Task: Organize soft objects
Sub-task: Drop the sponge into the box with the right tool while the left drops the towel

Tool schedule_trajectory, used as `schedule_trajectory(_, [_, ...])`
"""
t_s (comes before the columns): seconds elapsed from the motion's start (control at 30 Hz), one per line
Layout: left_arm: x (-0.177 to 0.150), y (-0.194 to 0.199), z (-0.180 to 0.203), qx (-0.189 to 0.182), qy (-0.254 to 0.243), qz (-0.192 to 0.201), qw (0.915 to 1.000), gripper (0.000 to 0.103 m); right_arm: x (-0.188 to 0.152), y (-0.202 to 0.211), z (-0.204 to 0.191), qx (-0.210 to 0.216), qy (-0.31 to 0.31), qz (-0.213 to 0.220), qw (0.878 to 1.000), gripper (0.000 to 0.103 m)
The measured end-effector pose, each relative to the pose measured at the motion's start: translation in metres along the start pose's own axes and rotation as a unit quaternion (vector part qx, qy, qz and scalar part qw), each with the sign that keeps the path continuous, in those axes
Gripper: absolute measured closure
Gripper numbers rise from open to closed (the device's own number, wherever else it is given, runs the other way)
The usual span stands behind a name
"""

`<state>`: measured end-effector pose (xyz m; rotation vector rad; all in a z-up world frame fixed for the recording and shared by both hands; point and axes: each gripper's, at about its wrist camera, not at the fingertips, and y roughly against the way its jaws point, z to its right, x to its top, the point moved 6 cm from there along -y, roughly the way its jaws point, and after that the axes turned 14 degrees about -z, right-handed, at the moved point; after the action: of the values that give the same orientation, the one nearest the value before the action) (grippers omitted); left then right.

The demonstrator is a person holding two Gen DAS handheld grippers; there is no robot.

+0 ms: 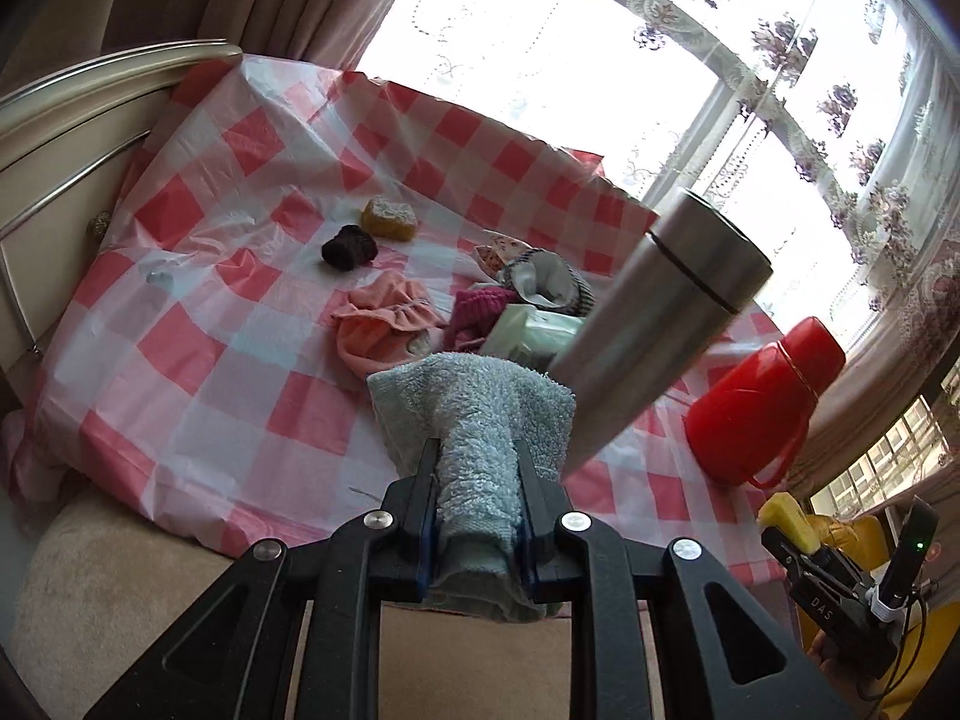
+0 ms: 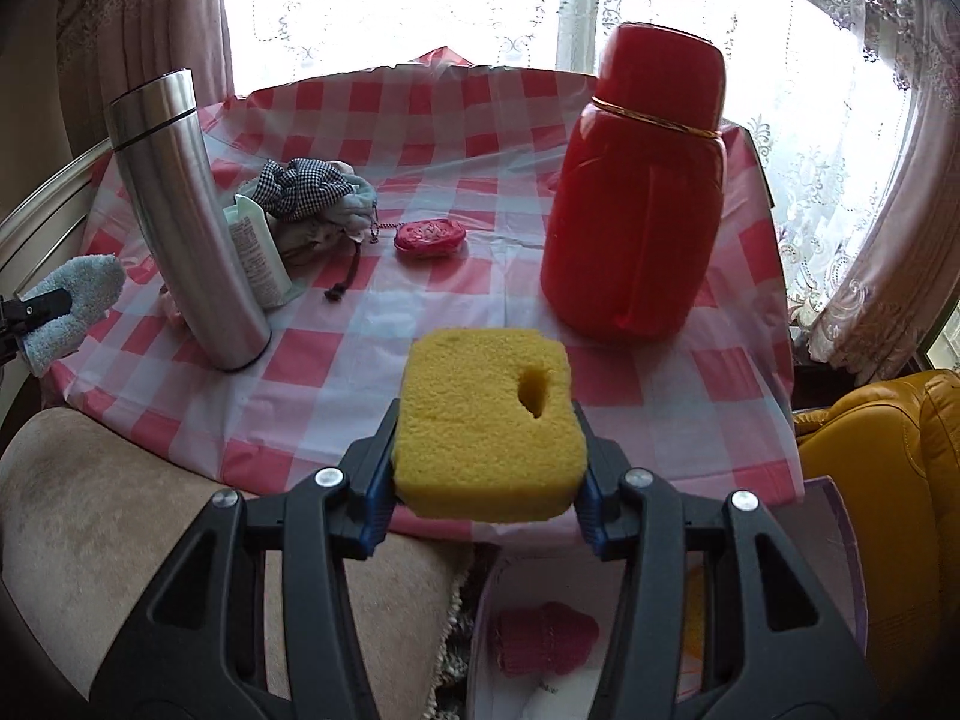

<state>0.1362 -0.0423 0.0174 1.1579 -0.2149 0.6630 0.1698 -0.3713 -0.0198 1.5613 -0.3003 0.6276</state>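
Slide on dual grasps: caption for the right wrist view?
Right gripper shut on a yellow sponge above the checked table's edge, facing a red thermos.

steel flask (image 2: 180, 210), red thermos (image 2: 642, 192), open cloth between (image 2: 450, 300)

Strong daylight floods through the window (image 2: 420, 6), which is blown out to white behind lace curtains (image 1: 840, 120). The surface (image 2: 480, 138) is evenly lit with soft shadows. Fisheye bending curves the edges; corners darken. Focus is sharp.
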Motion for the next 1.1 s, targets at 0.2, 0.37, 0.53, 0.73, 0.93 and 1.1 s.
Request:
schedule_trajectory(0.2, [-0.021, -0.001, 0.048, -0.024, -0.044, -0.018, 0.9986, 0.082, -0.028, 0.014, 0.034, -0.014, -0.028, -0.006, 1.0, 0.05])
schedule_trajectory(0.37, [-0.038, -0.009, 0.088, -0.044, -0.081, -0.04, 0.9949, 0.082, -0.045, 0.024, 0.062, -0.028, -0.048, -0.007, 0.998, 0.05])
schedule_trajectory(0.53, [-0.06, -0.019, 0.133, -0.062, -0.126, -0.068, 0.9878, 0.082, -0.06, 0.031, 0.086, -0.052, -0.063, -0.009, 0.997, 0.05])
schedule_trajectory(0.73, [-0.095, -0.034, 0.192, -0.073, -0.193, -0.105, 0.9729, 0.082, -0.081, 0.04, 0.121, -0.084, -0.094, -0.014, 0.992, 0.05])
schedule_trajectory(0.93, [-0.125, -0.047, 0.24, -0.091, -0.241, -0.132, 0.957, 0.082, -0.096, 0.051, 0.152, -0.104, -0.123, -0.016, 0.987, 0.048])
schedule_trajectory(1.1, [-0.142, -0.056, 0.273, -0.103, -0.274, -0.149, 0.9444, 0.081, -0.103, 0.061, 0.173, -0.121, -0.141, -0.01, 0.983, 0.046])
